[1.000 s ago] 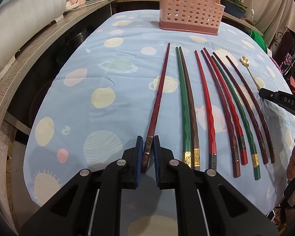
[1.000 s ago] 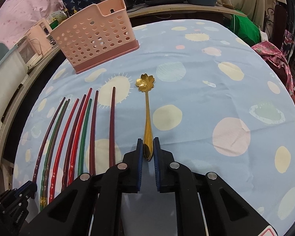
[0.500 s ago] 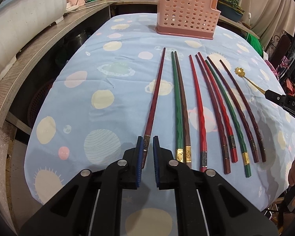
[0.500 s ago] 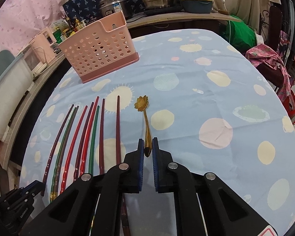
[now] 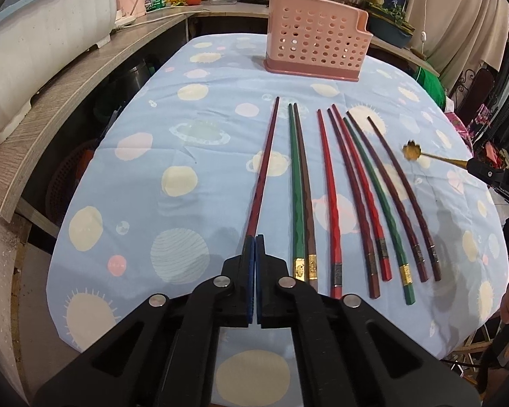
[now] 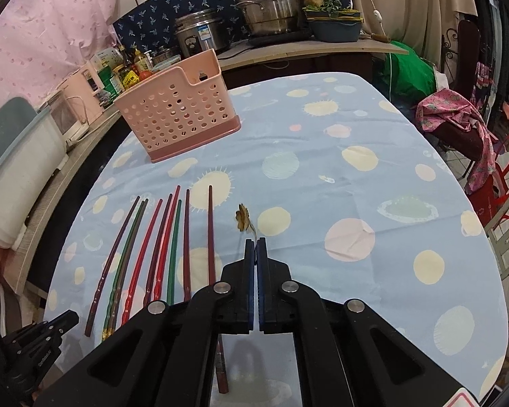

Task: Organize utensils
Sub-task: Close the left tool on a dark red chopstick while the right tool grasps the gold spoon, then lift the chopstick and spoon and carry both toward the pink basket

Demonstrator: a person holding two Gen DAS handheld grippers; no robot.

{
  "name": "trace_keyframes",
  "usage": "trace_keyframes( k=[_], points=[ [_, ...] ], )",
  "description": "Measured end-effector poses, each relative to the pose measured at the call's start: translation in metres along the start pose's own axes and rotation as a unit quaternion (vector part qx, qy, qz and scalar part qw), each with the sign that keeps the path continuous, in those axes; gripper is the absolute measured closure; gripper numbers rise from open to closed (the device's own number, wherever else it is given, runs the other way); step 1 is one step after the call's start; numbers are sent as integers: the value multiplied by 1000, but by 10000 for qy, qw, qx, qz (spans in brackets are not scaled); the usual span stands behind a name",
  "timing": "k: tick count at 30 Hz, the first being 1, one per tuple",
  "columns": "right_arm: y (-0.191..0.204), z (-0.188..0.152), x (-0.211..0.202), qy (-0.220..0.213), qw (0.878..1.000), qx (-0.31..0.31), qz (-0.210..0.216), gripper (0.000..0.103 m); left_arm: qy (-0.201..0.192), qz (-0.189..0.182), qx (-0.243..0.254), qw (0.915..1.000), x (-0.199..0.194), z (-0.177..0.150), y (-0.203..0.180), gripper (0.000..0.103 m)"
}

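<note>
Chopsticks lay fanned in a row on the tablecloth, well short of the pink basket, their thin tips aimed toward it and their thick butt ends away. They were long, slim and glossy, in dark red, bright red, green and brown, several with faceted shafts and gold or dark metal bands near the butts.

The left gripper had its blue-padded black fingers pressed almost together on the butt of one dark red chopstick, the stick farthest out on the left of the row, its shaft running straight toward the basket. The right gripper was pinched just as tight on the thin handle of a gold spoon, whose flower-shaped, scalloped bowl pointed toward the basket, off to the right of the chopstick row; seen from the left wrist, the spoon looked raised off the cloth.

The basket itself was a perforated plastic box with round holes, a darker pink base and a notched top edge, standing upright at the far end of the table. The cloth was pale blue, printed with cream suns and planets, lightly creased.
</note>
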State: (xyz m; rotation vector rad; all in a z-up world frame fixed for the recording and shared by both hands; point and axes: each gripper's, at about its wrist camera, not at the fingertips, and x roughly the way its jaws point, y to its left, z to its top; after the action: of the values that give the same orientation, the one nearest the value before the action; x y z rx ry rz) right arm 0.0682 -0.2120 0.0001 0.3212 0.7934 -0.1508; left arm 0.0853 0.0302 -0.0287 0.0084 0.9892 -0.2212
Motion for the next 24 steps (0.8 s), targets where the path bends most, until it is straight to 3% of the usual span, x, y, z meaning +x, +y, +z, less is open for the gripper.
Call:
trace_keyframes(
  k=[7, 9, 11, 15, 18, 24],
  points=[
    [0, 1, -7, -68, 10000, -6, 5, 101, 85, -156, -180, 9997, 4, 2, 6, 98],
    [0, 0, -7, -62, 10000, 9, 19, 101, 131, -118, -183, 9997, 10, -1, 7, 81],
    [1, -1, -7, -66, 10000, -19, 19, 101, 180, -52, -160, 9997, 17, -5, 8, 76],
    [2, -2, -8, -66, 10000, -29, 40, 101, 293, -50, -156, 9994, 26, -10, 9, 78],
    [3, -5, -10, -71, 10000, -43, 43, 101, 300, -80, -106, 9995, 28, -13, 9, 94],
    [2, -8, -15, -61, 10000, -59, 27, 101, 224, -193, -117, 9995, 17, -13, 8, 96]
  ],
)
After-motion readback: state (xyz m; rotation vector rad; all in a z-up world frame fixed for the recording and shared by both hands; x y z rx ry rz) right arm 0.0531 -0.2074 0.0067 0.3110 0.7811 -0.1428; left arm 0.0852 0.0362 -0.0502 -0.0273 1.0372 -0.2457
